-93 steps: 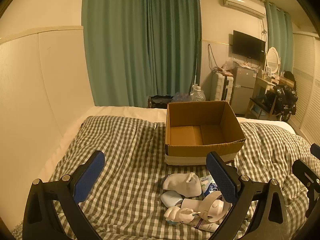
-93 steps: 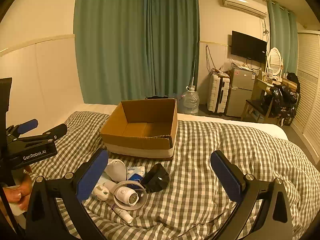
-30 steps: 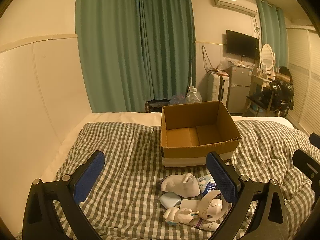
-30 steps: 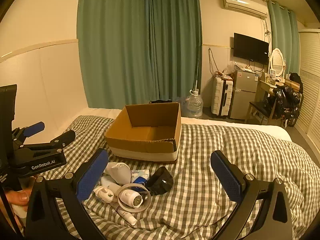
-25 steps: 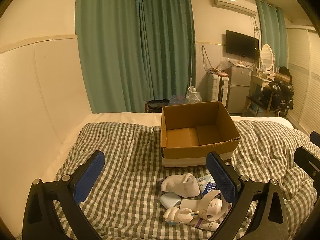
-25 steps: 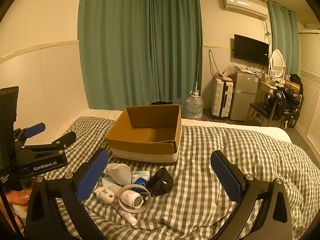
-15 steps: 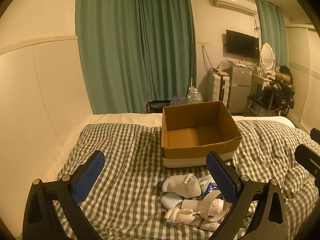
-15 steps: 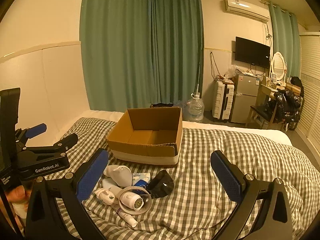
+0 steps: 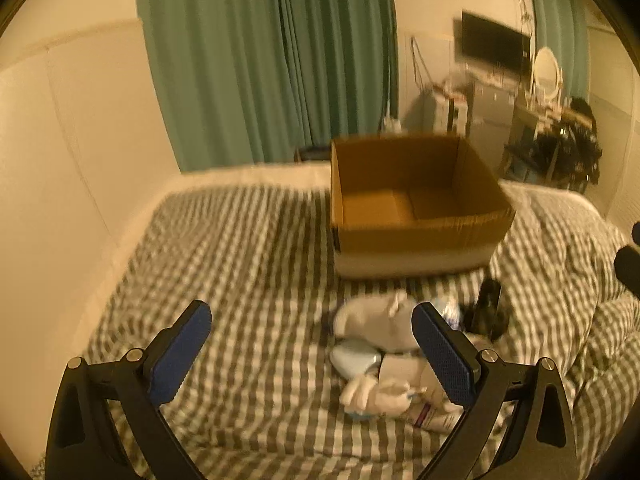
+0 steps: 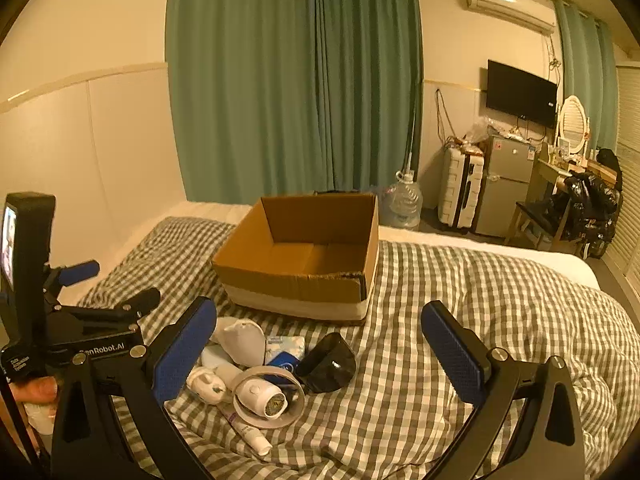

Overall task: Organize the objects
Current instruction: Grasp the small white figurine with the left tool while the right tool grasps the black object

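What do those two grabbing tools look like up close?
Each tool is a black forked frame with silver screws, ending in two fingers faced with textured blue pads. The left tool, seen sideways, carries white "GenRobot.AI" lettering and a small screen.

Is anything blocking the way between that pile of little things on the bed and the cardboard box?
Nothing visible does. The pile of small items lies on the checked blanket just in front of the cardboard box, which is open-topped and looks empty. Only bare blanket separates them; items need lifting over the box's front wall.
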Tool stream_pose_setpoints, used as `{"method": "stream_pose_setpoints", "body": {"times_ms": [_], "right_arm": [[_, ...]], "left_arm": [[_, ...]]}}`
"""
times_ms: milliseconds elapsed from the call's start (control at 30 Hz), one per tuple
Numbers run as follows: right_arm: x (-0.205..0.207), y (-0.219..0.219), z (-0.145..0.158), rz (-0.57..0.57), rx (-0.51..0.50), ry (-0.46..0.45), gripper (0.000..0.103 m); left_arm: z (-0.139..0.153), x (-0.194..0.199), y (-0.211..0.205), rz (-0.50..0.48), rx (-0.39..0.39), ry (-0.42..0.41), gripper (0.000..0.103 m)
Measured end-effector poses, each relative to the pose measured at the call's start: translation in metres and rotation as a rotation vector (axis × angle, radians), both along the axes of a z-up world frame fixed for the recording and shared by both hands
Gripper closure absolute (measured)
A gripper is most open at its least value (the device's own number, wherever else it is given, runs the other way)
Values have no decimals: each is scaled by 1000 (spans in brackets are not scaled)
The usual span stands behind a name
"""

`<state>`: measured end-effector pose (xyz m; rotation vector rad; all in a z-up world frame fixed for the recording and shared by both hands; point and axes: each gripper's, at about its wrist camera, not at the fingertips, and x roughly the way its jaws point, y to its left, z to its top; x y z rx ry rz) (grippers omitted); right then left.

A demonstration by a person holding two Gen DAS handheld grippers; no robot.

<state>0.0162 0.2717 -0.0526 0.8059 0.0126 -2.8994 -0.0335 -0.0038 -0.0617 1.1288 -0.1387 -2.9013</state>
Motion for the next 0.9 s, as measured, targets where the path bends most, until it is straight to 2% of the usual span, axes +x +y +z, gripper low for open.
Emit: {"method": "stream_pose_setpoints", "body": {"times_ms": [267,567,800,900], "right_arm": [[-29,12,-46,6,-14,-139,0],[-59,24,-89,3,-21,-242,0],[-95,23,-114,-16,-16,-307,1],[-104,23,-125,-18,-17,-343,4]], "left_arm": [[-49,-16,-1,-25,53,-166,1],[-74,-20,3,-60,105,-261,1],[-87,-22,17,-101,80,-306,1],[-99,-27,19,-105,80,-356,1]]}}
